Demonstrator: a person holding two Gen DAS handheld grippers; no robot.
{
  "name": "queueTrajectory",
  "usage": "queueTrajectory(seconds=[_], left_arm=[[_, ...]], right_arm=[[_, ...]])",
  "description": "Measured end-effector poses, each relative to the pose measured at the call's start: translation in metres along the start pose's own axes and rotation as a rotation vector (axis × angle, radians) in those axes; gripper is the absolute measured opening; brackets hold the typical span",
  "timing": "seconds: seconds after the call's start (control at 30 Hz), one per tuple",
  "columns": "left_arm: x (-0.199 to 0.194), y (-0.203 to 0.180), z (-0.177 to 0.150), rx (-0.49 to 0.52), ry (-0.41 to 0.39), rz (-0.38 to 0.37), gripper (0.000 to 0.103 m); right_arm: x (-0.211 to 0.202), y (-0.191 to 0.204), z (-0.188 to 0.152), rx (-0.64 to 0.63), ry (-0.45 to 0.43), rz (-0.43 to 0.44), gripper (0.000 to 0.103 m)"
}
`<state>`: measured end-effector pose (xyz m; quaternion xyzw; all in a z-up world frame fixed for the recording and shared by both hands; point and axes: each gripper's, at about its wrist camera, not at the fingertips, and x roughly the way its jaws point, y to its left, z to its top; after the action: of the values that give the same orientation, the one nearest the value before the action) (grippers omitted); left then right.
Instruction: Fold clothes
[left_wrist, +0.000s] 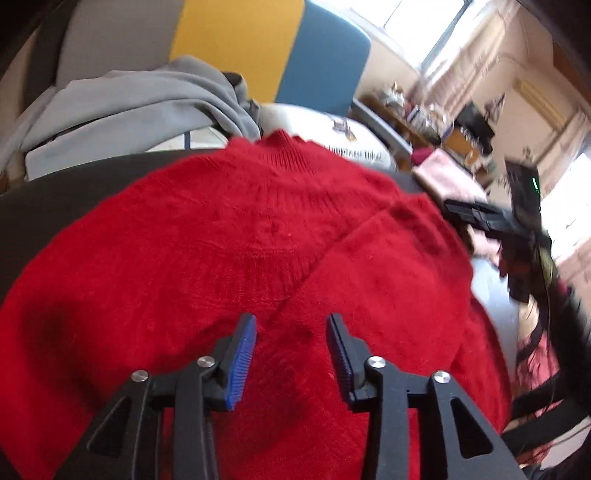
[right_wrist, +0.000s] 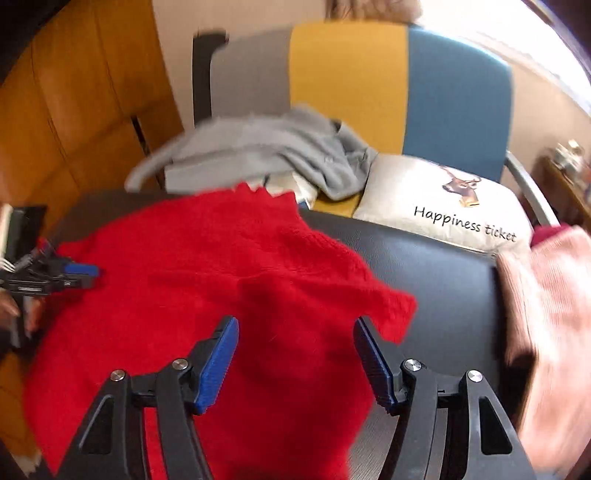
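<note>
Red knit sweater (left_wrist: 229, 258), apparently sleeve-folded, on black bench (right_wrist: 424, 266); left claw (left_wrist: 291, 350) and right claw (right_wrist: 295, 354) released above; fuzzy knit may snag.

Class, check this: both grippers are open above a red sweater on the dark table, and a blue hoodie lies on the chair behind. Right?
Not quite: the hoodie is grey, as the right wrist view shows. The rest holds: left gripper and right gripper open above the red sweater on the table.
</note>
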<state>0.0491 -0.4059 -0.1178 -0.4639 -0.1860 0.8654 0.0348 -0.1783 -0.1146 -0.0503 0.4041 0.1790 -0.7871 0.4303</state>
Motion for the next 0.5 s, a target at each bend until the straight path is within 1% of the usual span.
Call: queueTrajectory(seconds=[0.03, 0.07, 0.13, 0.17, 0.2, 0.23, 0.27, 0.3, 0.37, 0.5], left_arm=[[0.005, -0.003, 0.001, 0.027, 0.023, 0.001, 0.045], [0.010, -0.006, -0.001, 0.059, 0.042, 0.009, 0.047], [0.011, -0.012, -0.003, 0.107, 0.052, 0.027, 0.047], [0.012, -0.015, -0.003, 0.129, 0.056, 0.037, 0.045], [0.013, -0.016, 0.002, 0.134, 0.055, 0.053, 0.030], [0.011, -0.016, 0.002, 0.135, 0.047, 0.076, 0.020], [0.011, -0.015, 0.005, 0.126, 0.037, 0.072, 0.007], [0.008, -0.012, 0.005, 0.107, 0.021, 0.064, 0.007], [0.003, -0.015, 0.003, 0.102, -0.011, 0.080, 0.006], [-0.011, -0.025, 0.005, 0.101, -0.088, 0.110, 0.006]], right_arm=[[0.009, -0.002, 0.005, -0.009, 0.022, -0.018, 0.071], [0.019, -0.005, 0.009, -0.021, 0.046, -0.035, 0.071], [0.040, -0.011, 0.016, -0.043, 0.094, -0.064, 0.072], [0.049, -0.014, 0.019, -0.053, 0.121, -0.068, 0.074], [0.058, -0.016, 0.020, -0.063, 0.146, -0.073, 0.074], [0.064, -0.016, 0.020, -0.076, 0.168, -0.079, 0.074], [0.069, -0.016, 0.019, -0.093, 0.185, -0.086, 0.068], [0.070, -0.014, 0.019, -0.105, 0.182, -0.101, 0.058], [0.065, -0.009, 0.018, -0.113, 0.157, -0.106, 0.006], [0.056, 0.001, 0.010, -0.148, 0.138, -0.135, 0.006]])
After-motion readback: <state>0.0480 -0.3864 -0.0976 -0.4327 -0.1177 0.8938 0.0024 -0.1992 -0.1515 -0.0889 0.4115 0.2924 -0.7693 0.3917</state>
